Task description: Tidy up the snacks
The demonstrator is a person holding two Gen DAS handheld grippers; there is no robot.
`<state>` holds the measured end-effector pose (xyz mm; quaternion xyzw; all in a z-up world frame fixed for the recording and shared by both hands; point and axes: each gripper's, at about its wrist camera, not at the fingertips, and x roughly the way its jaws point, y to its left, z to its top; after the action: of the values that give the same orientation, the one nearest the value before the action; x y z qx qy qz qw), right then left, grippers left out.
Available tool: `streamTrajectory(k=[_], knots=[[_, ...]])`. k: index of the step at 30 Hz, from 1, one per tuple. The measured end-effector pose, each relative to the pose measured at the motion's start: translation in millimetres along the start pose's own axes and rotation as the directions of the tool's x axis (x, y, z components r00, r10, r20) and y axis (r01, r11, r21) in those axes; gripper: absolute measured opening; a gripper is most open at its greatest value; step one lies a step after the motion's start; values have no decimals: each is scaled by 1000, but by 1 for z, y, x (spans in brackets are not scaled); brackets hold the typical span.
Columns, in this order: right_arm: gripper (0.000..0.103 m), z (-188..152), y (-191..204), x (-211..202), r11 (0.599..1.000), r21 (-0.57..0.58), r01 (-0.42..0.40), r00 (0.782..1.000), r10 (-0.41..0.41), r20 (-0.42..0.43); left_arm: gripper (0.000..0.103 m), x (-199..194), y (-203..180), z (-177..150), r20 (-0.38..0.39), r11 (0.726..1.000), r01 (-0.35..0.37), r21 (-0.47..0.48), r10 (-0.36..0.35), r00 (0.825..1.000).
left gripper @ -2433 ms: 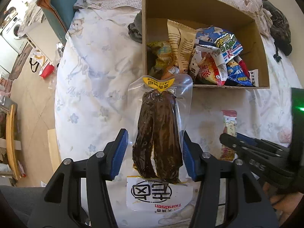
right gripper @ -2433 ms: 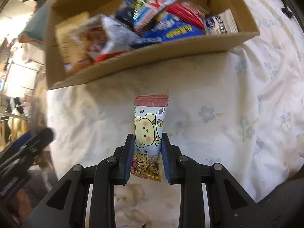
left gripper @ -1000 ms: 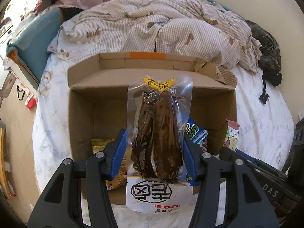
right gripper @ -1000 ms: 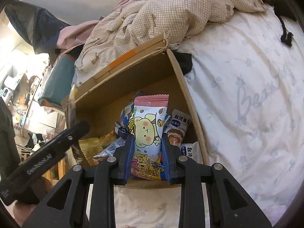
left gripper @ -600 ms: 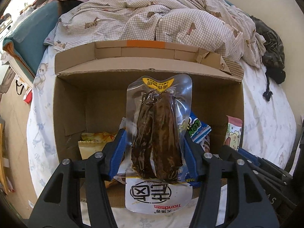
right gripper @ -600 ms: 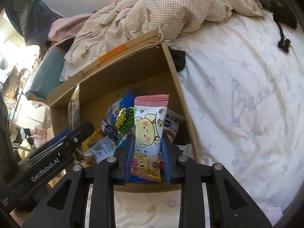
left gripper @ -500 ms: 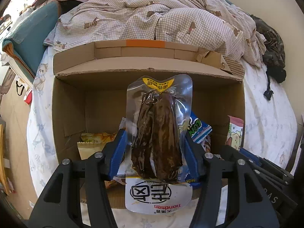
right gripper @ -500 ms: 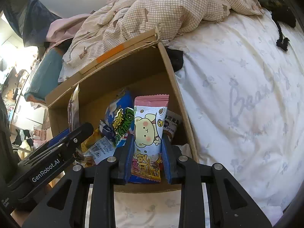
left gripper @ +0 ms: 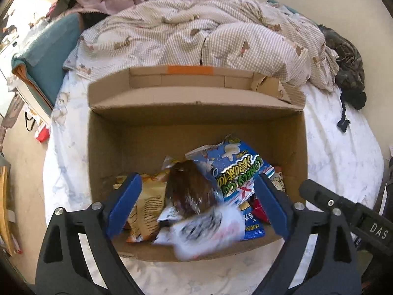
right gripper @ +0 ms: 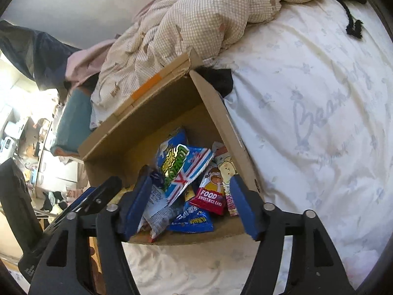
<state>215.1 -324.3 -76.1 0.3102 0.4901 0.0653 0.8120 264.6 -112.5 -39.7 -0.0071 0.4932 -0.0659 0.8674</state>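
Two handheld grippers hang over an open cardboard box (left gripper: 196, 120) of snacks on a bed (right gripper: 319, 113). The left gripper (left gripper: 197, 204) has its jaws opening wide; a vacuum-sealed pack of dark meat (left gripper: 191, 191), blurred, lies between them untouched by the pads, on the heap inside the box. The right gripper (right gripper: 189, 204) is also opening, gripping nothing; the pink bear-print snack packet (right gripper: 227, 169) rests against the box's right wall beside a blue "Lonely God" bag (right gripper: 181, 164). A checked quilt (left gripper: 196, 36) lies bunched behind.

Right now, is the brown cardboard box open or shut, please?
Open: the brown cardboard box has its top flaps folded back, leaving the snack packets inside visible.
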Motion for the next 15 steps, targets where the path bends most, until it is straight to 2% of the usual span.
streamTrajectory(k=[3,5,8,9,11,15], knots=[[79,-4,4,-11,1000,-16,18,999,-17,30,91,-20,2,-4,46,1000,7,22,-8,999],[87,-7,7,-17,999,-34,25,999,-24,40,91,-35,5,-8,86,999,-6,36,3,996],[90,-12,15,-29,997,-73,41,996,-34,83,91,-54,13,-16,121,999,1,33,-5,993],[90,-15,20,-34,994,-102,50,994,-40,105,91,-61,19,-21,132,1000,-4,30,0,991],[98,-23,29,-42,985,-152,82,988,-60,142,91,-72,28,-28,153,1000,-21,19,18,988],[101,-45,43,-55,967,-225,120,977,-76,197,91,-93,50,-47,204,997,-72,1,70,977]])
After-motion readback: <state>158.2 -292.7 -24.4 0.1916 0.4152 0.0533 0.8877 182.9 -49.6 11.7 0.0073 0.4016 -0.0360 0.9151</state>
